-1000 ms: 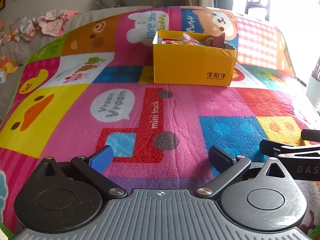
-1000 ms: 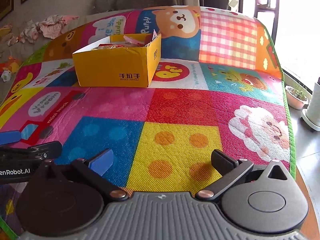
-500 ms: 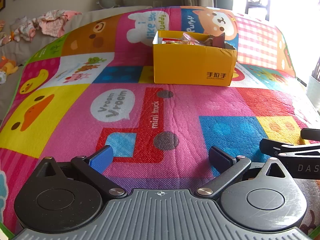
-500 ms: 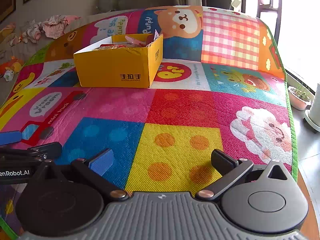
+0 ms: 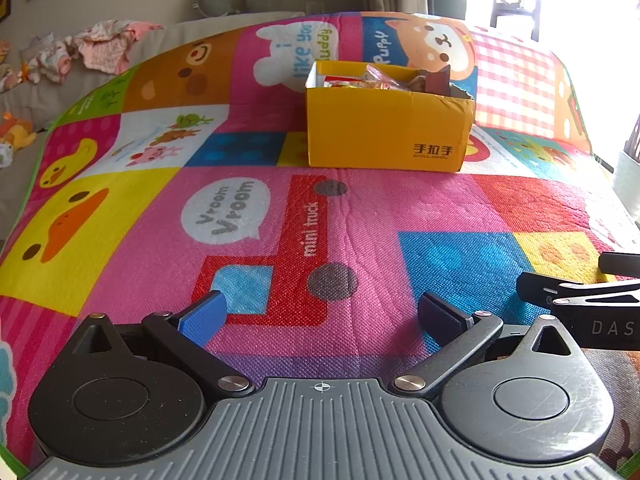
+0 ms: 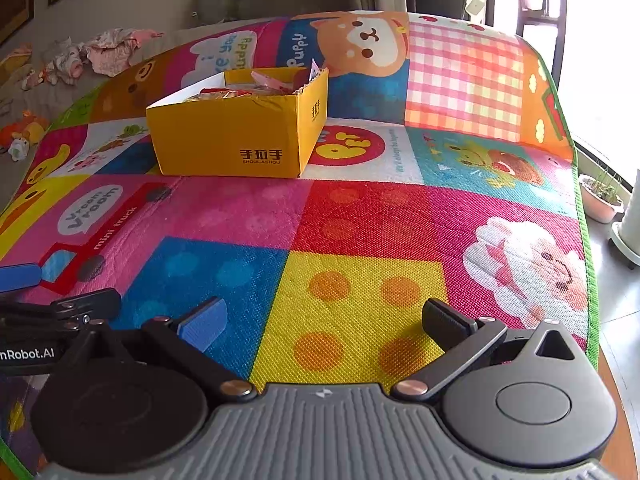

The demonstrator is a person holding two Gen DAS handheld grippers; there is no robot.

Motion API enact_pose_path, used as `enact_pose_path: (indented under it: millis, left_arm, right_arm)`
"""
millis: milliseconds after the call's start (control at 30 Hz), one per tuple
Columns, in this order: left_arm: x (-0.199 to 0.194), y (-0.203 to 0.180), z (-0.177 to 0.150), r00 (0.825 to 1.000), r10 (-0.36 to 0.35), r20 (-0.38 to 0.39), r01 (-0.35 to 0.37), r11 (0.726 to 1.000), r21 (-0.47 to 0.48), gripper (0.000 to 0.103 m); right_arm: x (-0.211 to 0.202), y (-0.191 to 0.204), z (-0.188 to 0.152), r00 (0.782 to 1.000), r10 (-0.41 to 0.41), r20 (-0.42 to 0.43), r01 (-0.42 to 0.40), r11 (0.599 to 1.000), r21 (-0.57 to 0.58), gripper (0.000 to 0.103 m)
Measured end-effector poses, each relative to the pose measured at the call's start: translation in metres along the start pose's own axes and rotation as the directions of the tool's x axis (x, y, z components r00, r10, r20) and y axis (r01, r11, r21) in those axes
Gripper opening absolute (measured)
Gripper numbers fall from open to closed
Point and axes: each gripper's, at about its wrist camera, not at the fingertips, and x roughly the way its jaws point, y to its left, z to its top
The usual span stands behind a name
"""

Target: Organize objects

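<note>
Both tools hover with fingers spread and nothing between them, low over the colourful play mat.

The left tool (image 5: 322,312) and the right tool (image 6: 322,320) sit side by side, each showing at the edge of the other's view, cut off by the frame. The yellow cardboard box (image 5: 386,128) stands on the far half of the play mat (image 5: 360,216), well apart from both tools; wrapped items fill it, but its walls hide most of them and they are hard to make out. The mat between tools and box lies open. Its green border (image 6: 586,240) marks the right edge, with floor and a potted plant (image 6: 602,198) beyond. Compared with a second ago, the right view sits slightly closer to the box; the left view is unchanged.
</note>
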Motion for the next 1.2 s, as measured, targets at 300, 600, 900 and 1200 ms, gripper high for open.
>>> enact_pose_path:
  millis: [300, 600, 900, 1200]
  left_arm:
    - [0.0023, 0.0, 0.0013, 1.0, 0.008, 0.0, -0.008, 1.0, 0.003, 0.103]
    - [0.0014, -0.0012, 0.0011, 1.0, 0.017, 0.001, -0.017, 1.0, -0.007, 0.103]
    - [0.0011, -0.0014, 0.0009, 1.0, 0.018, 0.001, -0.018, 1.0, -0.007, 0.103]
    - [0.001, -0.0014, 0.001, 1.0, 0.018, 0.001, -0.018, 1.0, -0.007, 0.103]
  right_arm:
    - [-0.0003, -0.0002, -0.0002, 1.0, -0.001, 0.0, 0.001, 1.0, -0.001, 0.103]
    - [0.0, -0.0001, 0.0002, 1.0, -0.001, 0.0, 0.001, 1.0, -0.001, 0.103]
    - [-0.0002, -0.0001, 0.0003, 1.0, -0.001, 0.0, 0.001, 1.0, -0.001, 0.103]
    - [-0.0005, 0.0001, 0.0003, 1.0, -0.001, 0.0, 0.001, 1.0, -0.001, 0.103]
